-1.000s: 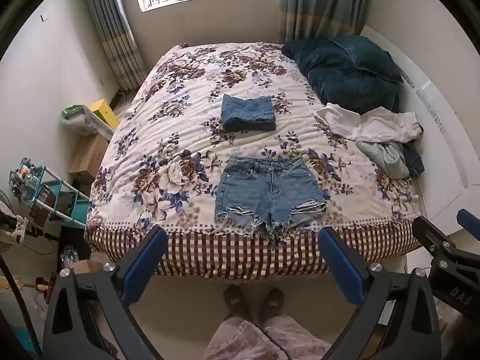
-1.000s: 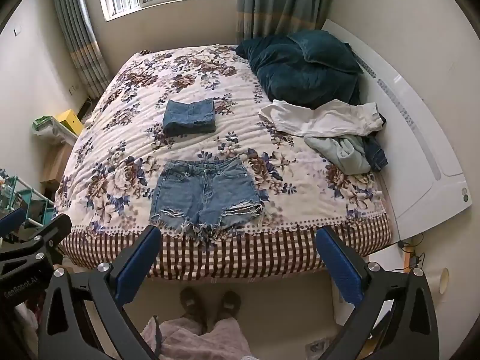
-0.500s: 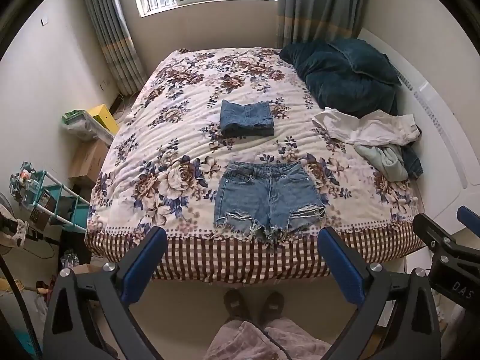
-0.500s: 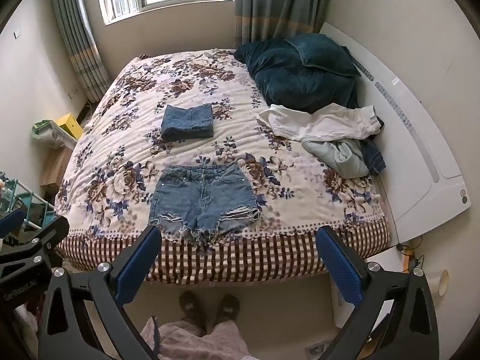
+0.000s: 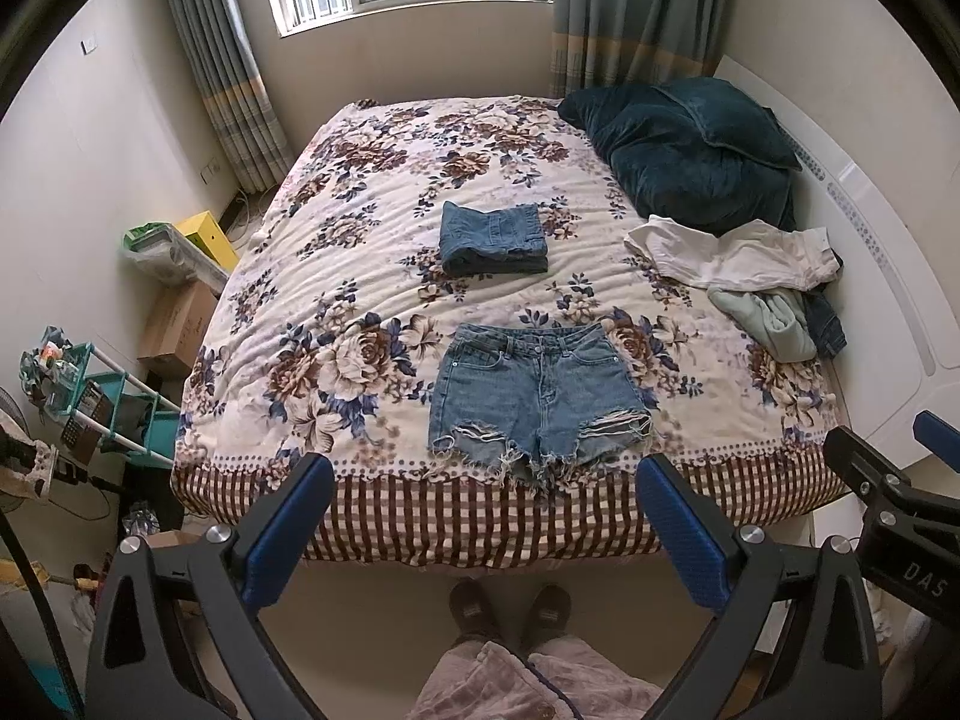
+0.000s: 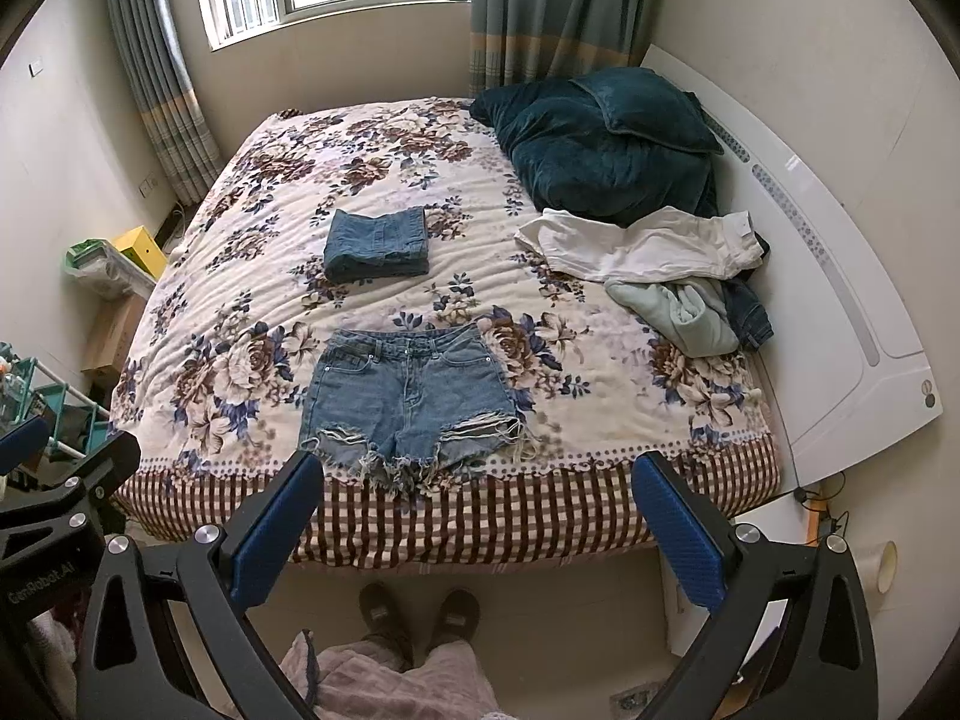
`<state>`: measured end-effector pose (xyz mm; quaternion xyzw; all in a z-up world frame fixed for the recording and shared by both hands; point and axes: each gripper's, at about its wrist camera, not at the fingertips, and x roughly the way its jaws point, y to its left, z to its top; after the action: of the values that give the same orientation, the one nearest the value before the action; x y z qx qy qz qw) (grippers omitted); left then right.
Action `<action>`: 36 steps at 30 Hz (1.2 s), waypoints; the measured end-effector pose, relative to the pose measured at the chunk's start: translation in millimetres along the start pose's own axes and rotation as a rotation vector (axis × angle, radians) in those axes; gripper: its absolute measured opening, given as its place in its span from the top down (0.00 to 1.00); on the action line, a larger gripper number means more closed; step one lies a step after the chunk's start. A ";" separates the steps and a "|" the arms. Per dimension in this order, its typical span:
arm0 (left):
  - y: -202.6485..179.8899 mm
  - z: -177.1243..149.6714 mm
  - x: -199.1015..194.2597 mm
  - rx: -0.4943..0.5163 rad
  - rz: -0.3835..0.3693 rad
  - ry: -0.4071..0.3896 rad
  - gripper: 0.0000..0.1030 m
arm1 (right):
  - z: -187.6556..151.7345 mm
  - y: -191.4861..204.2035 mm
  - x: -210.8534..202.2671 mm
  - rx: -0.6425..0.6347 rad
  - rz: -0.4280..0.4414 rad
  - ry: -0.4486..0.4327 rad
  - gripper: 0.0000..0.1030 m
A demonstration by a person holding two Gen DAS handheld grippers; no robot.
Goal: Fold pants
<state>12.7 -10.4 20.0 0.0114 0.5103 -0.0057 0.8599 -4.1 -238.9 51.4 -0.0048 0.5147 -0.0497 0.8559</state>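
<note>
Light blue denim shorts with frayed hems lie flat near the front edge of the floral bed, waistband away from me; they also show in the right wrist view. A folded pair of darker denim lies further back, also in the right wrist view. My left gripper is open and empty, held high above the floor in front of the bed. My right gripper is open and empty beside it, and its body shows in the left wrist view.
A pile of white, pale green and dark clothes lies at the bed's right side. A dark teal duvet and pillow lie at the back right. A white headboard runs along the right. A teal rack and boxes stand left. My feet are below.
Both grippers have drifted slightly back and tilted; the bed and shorts sit a little lower in both views. Both stay open and empty. The clothes have not moved.
</note>
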 end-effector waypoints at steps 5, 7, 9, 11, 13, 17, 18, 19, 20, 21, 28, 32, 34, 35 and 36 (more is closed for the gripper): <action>0.2 -0.6 -0.7 -0.003 -0.002 0.000 0.00 | -0.9 -0.8 0.5 -0.001 0.001 -0.002 0.00; -0.1 -0.1 -0.5 0.000 -0.002 0.000 0.00 | 0.2 -0.6 -0.5 0.000 0.003 -0.003 0.00; -0.3 2.1 -1.2 0.001 -0.001 -0.001 0.00 | 1.2 -0.9 -2.0 0.000 0.003 -0.004 0.00; -0.4 1.8 -1.2 0.000 -0.001 -0.002 0.00 | 1.6 -1.0 -2.0 0.002 0.005 -0.004 0.00; -1.4 5.5 -2.7 0.002 0.002 -0.006 0.00 | 2.8 -0.6 -3.0 0.002 0.004 -0.005 0.00; 0.3 8.1 -5.8 0.003 0.002 -0.012 0.00 | 5.9 0.6 -4.9 0.002 0.005 -0.007 0.00; 1.1 8.6 -6.2 0.003 0.002 -0.013 0.00 | 6.1 -1.0 -5.4 0.003 0.008 -0.008 0.00; 1.7 9.4 -6.6 0.003 0.001 -0.015 0.00 | 7.8 -0.4 -6.5 0.004 0.008 -0.009 0.00; 2.2 9.0 -7.0 0.003 0.000 -0.015 0.00 | 9.3 -0.1 -6.9 0.002 0.009 -0.009 0.00; 2.2 9.2 -7.0 0.004 0.000 -0.015 0.00 | 9.7 0.8 -8.9 0.003 0.010 -0.009 0.00; 2.5 8.8 -7.2 0.004 0.002 -0.017 0.00 | 9.1 2.8 -11.9 0.004 0.011 -0.010 0.00; 2.1 6.9 -7.2 0.004 0.001 -0.017 0.00 | 9.7 3.1 -12.1 0.003 0.012 -0.011 0.00; 2.3 7.2 -7.1 0.004 0.002 -0.017 0.00 | 9.4 2.4 -12.0 0.005 0.015 -0.010 0.00; 2.8 9.0 -7.1 0.004 0.000 -0.016 0.00 | 9.3 3.2 -12.2 0.005 0.013 -0.010 0.00; 2.9 8.0 -7.3 0.002 0.000 -0.016 0.00 | 10.5 3.8 -12.8 0.005 0.012 -0.011 0.00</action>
<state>16.2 -7.7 30.3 0.0122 0.5036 -0.0066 0.8639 -0.4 -234.5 67.4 -0.0001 0.5099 -0.0459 0.8590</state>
